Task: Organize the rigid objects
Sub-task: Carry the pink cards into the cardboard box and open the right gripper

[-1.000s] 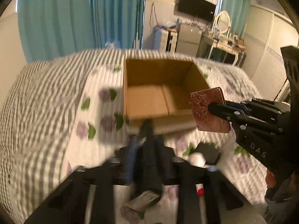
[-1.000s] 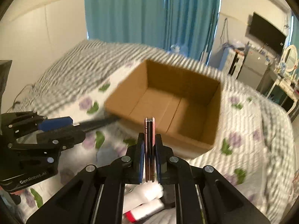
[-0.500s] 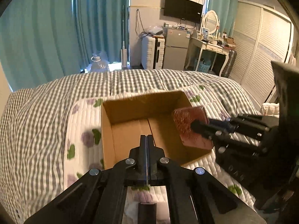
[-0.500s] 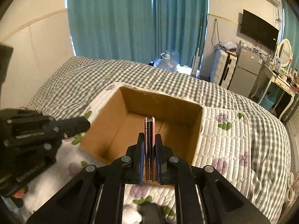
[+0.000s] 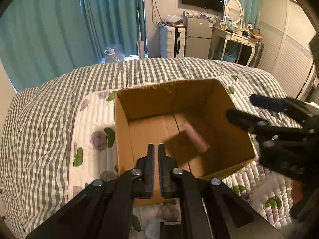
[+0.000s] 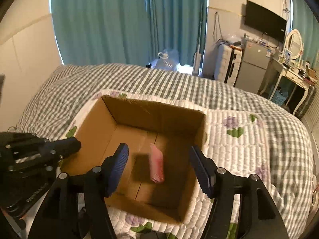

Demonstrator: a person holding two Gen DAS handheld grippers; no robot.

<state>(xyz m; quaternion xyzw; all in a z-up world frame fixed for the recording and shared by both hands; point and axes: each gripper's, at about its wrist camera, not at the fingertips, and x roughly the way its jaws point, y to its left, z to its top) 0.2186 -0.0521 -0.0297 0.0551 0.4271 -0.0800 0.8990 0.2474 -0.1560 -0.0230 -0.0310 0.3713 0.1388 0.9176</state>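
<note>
An open cardboard box [image 5: 121, 123] [image 6: 93, 133] stands on the flowered quilt. A flat pink-brown case [image 5: 196, 137] [image 6: 156, 164] is inside it, blurred and tilted above its own shadow on the box floor. My right gripper [image 6: 159, 150] [image 5: 241, 106] hangs over the box; its jaws are opening, wide apart, and their pads are off the case below. My left gripper [image 5: 155, 147] [image 6: 74, 144] is at the box's near-left rim. Its jaws are opening, with only a narrow gap and nothing between them.
The quilt [image 5: 93, 119] lies on a grey checked bedspread [image 5: 39, 123]. A pale small object [image 5: 155, 225] lies on the quilt near me. Beyond the bed are teal curtains, a suitcase, a small fridge [image 5: 197, 39] and a dressing table.
Both grippers moved forward over the box. The right jaws opened and let go of the pink-brown case, which now drops inside the box. The left jaws parted slightly.
</note>
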